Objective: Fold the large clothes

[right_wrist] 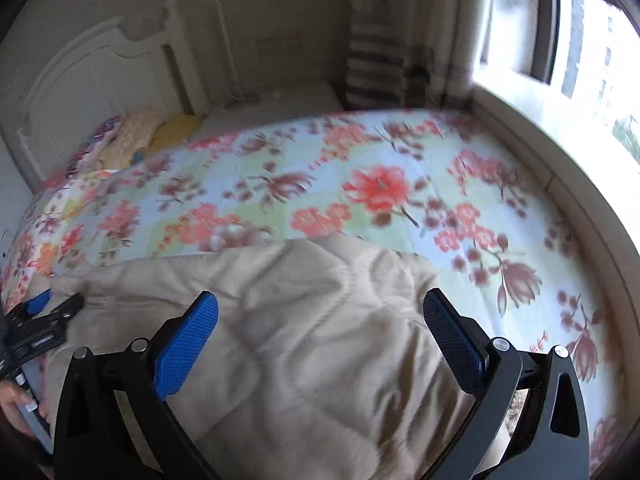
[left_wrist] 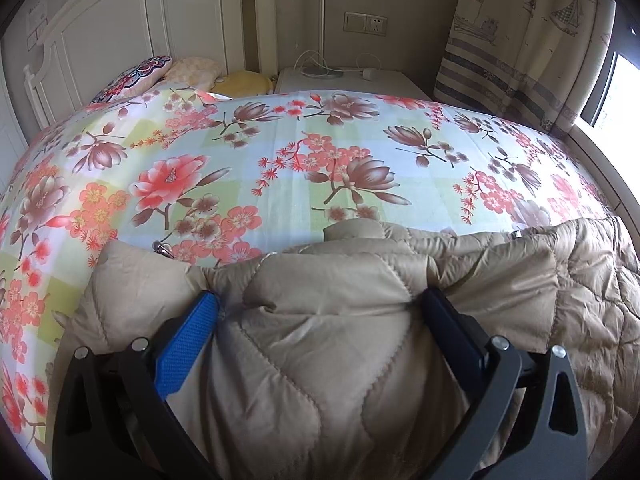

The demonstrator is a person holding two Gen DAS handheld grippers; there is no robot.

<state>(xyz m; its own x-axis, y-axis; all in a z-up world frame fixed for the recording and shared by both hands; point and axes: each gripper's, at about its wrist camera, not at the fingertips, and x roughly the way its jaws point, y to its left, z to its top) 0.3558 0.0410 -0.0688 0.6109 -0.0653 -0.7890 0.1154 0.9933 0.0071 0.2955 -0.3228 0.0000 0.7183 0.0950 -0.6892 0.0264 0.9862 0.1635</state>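
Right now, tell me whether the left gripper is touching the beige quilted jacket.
Touching. The left wrist view shows the beige quilted jacket bunched between the open left gripper, its fabric pressed against the blue finger pad.

No readable writing anywhere in either view. The curtain (left_wrist: 516, 32) carries only printed sailboat drawings and stripes, with no letters on it, and the wall socket plate (left_wrist: 366, 23) shows no legible marking. The right wrist view is motion-blurred, so nothing there can be read either.
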